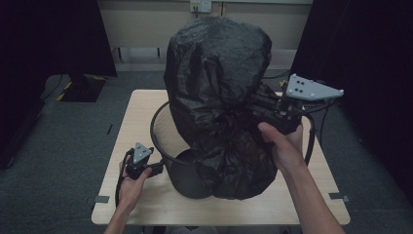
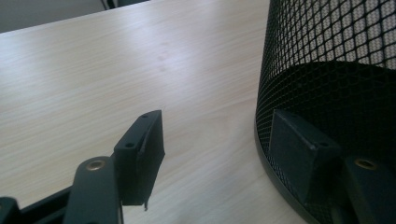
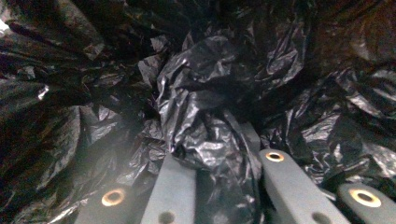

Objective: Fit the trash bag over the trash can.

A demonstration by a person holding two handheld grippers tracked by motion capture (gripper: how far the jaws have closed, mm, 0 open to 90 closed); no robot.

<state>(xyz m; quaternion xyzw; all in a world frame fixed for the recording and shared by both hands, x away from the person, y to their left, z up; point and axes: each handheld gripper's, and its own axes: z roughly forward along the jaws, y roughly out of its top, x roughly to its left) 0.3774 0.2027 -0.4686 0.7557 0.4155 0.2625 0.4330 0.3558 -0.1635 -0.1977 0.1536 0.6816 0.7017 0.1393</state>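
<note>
Right gripper [image 1: 260,108] clamped on bunched black bag [image 1: 219,97] above bin [image 2: 327,70]. Left gripper [image 2: 215,144] parted, 1 jaw against bin mesh, table [image 2: 116,70] beneath.

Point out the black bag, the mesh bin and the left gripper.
black bag [image 1: 216,63], high view, its bulging top.
mesh bin [image 2: 327,42], left gripper view, its side wall.
left gripper [image 1: 159,167], high view, between its fingertips.

The mesh wastebasket [image 1: 168,146] stands on the desk [image 1: 146,204]. The bin bag [image 1: 219,87] rises above and in front of it, with the left gripper [image 1: 157,168] beside its left wall.
</note>
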